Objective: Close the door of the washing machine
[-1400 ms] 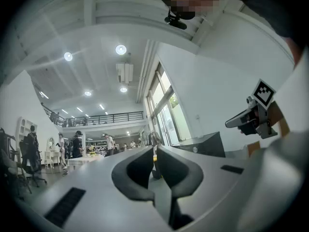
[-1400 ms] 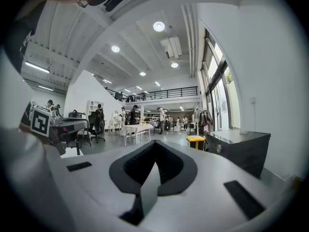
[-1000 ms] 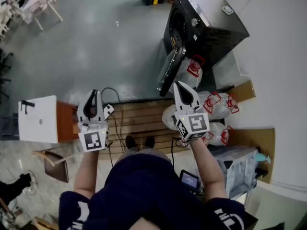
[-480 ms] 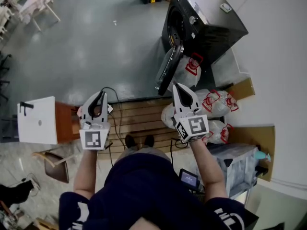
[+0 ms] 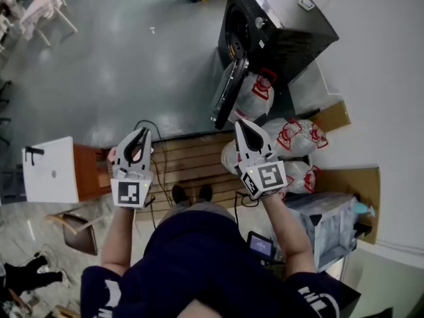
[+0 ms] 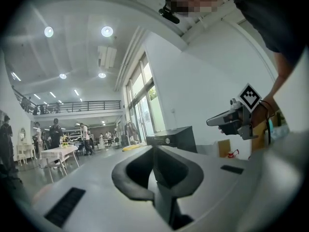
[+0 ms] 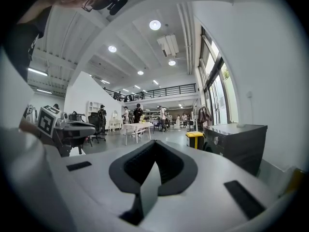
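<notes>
Both grippers empty in front of the open washing machine door
At far left a white box (image 5: 50, 169) stands on the floor. The left gripper (image 5: 142, 132) hangs over a wooden pallet (image 5: 192, 158), jaws closed together on nothing. The right gripper (image 5: 240, 122) is also closed and empty, its tip near the door (image 5: 228, 93) in the head view but apart from it. The door stands ajar, swung out from the dark washing machine (image 5: 285, 35) at upper right, with white plastic bags (image 5: 295, 134) piled beside it
</notes>
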